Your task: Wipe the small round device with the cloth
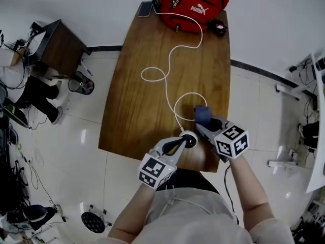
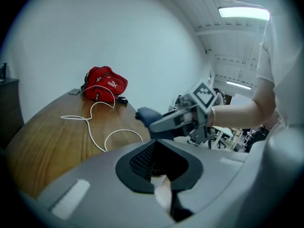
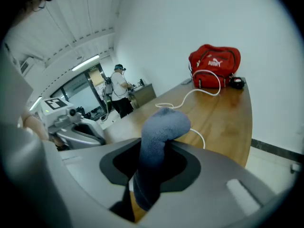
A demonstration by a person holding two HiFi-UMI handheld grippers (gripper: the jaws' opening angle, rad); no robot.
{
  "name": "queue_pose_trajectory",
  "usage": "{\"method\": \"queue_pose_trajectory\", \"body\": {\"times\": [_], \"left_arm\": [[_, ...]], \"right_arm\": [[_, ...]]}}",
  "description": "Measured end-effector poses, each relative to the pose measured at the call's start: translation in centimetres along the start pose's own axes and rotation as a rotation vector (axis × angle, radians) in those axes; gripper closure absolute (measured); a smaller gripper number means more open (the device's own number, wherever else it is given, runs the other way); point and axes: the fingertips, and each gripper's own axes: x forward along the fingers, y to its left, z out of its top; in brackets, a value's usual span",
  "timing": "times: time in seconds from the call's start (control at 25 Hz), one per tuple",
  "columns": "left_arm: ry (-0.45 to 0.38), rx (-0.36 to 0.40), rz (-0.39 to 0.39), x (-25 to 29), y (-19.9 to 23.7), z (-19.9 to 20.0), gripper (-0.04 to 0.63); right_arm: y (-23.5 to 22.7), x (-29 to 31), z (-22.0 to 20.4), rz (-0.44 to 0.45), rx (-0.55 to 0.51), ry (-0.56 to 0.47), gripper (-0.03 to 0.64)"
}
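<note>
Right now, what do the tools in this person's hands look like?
The left tongs and right tongs are grey with black parts. Each carries a cube of black-and-white square markers. The person wears a pale short-sleeved shirt.

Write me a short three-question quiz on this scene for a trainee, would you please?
1. True or false: the right hand-held gripper holds the cloth.
2. What colour is the bag? A red, B green, C black.
3. Fill in: the white cable lies on the ___.
Key: 1 true; 2 A; 3 table.
</note>
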Motion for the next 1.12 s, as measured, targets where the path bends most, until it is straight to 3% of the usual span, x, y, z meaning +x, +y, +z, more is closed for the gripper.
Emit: {"method": "queue_pose_trajectory", "body": {"times": [0.16, 0.36, 0.84, 1.12], "left_arm": [[-0.001, -0.005, 0.029, -0.5, 0.6, 0.2, 0.589], [-0.018, 0.007, 0.048, -1.2, 0.2, 0.5, 0.589], [-0.040, -0.054, 0.107, -3.4, -1.6, -3.3, 0.589], [-0.043, -0.085, 0.079, -4.0, -0.8, -4.6, 0.589]], "right_arm": [[6.0, -4.7, 1.0, 0.106, -0.029, -0.074, 0.505], [10.3, -4.3, -4.2, 0.178, -0.001, 0.015, 0.505], [9.0, -0.1, -13.5, 0.123, 0.151, 0.170, 0.505], [7.7, 1.0, -15.9, 0.085, 0.383, 0.202, 0.505]]}}
